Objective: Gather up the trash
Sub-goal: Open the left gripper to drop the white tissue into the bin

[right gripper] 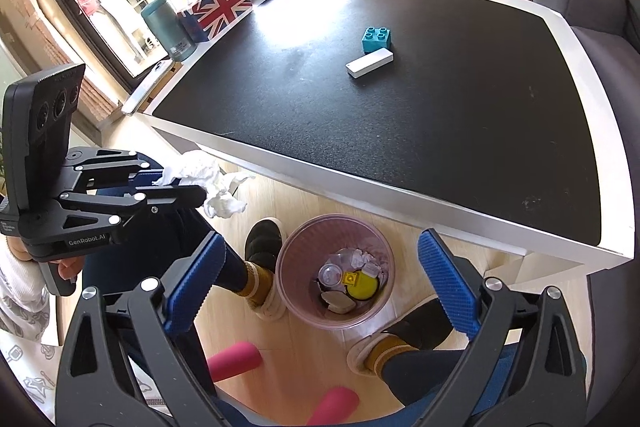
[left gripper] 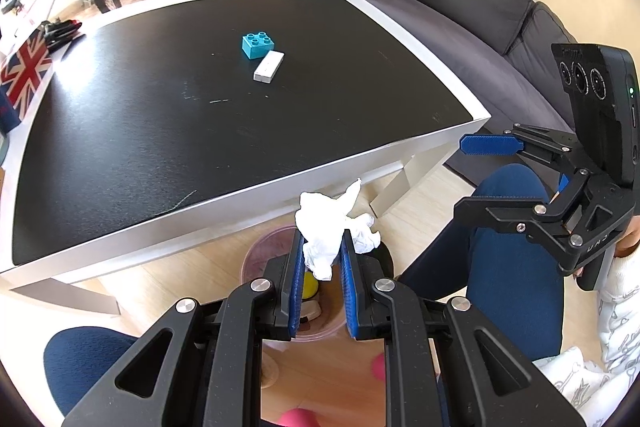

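left hand-held gripper (left gripper: pixel 322 251) clamps tissue (left gripper: pixel 332 227) | right hand-held gripper (right gripper: pixel 320 267) spread, empty | bin (right gripper: pixel 296 307) contents partly hidden

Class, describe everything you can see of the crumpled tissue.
The tissue is white, thin paper, crumpled into an irregular wad with loose peaks. The left gripper pinches its lower part between blue ribbed pads, jaws nearly shut. It hangs in the air beside the table edge, above the pink bin on the floor.

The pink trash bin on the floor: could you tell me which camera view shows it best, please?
The right wrist view: the pink trash bin lies open between the empty right tool's spread fingers, its contents visible. In the left wrist view the left tool and its crumpled tissue cover most of it.
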### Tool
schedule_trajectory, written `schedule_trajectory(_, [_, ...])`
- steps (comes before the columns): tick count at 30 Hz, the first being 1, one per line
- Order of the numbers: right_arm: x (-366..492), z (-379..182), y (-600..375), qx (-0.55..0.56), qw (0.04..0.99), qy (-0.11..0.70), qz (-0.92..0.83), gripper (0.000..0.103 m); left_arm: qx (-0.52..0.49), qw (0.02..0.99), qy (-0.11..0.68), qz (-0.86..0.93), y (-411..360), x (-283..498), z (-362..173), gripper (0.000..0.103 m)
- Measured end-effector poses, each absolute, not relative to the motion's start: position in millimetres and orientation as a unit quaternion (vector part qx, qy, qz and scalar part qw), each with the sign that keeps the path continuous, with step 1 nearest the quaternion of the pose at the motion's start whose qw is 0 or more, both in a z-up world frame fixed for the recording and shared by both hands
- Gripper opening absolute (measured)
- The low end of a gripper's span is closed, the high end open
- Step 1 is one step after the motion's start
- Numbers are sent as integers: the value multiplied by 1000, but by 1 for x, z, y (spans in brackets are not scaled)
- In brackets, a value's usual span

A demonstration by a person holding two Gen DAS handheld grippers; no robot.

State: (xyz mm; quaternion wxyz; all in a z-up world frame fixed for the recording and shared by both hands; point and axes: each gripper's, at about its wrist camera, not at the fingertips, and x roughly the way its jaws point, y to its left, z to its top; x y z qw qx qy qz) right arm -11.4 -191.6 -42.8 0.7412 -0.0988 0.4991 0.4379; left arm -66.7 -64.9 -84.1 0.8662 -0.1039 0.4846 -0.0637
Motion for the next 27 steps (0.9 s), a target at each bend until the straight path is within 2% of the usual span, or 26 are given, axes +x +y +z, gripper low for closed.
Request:
schedule_trajectory(6, [-9, -39, -196, -94, 745, 497, 436, 95, -103, 866, 484, -69, -67, -65, -83, 18])
schedule_trajectory(9, [-8, -37, -198, -93, 746, 495, 435, 95, -101, 868, 482, -71, -68, -65, -82, 21])
schedule_trajectory(10, [-8, -36, -199, -92, 747, 494, 435, 95, -101, 868, 481, -72, -69, -65, -82, 25])
schedule_trajectory(12, [-8, -35, -200, -91, 748, 493, 435, 95, -100, 868, 480, -74, -70, -65, -82, 46])
schedule_trajectory(14, [-7, -34, -201, -90, 749, 492, 433, 95, -105, 872, 474, -71, -70, -65, -80, 81])
schedule_trajectory(16, [-6, -34, -202, -90, 750, 493, 432, 95, -111, 875, 467, -60, -68, -65, -79, 91])
schedule_trajectory(19, [-6, -36, -203, -90, 750, 494, 430, 95, -111, 874, 470, -45, -66, -62, -81, 95])
schedule_trajectory(27, [-7, -39, -202, -89, 749, 498, 427, 96, -116, 873, 472, -32, -62, -63, -81, 95])
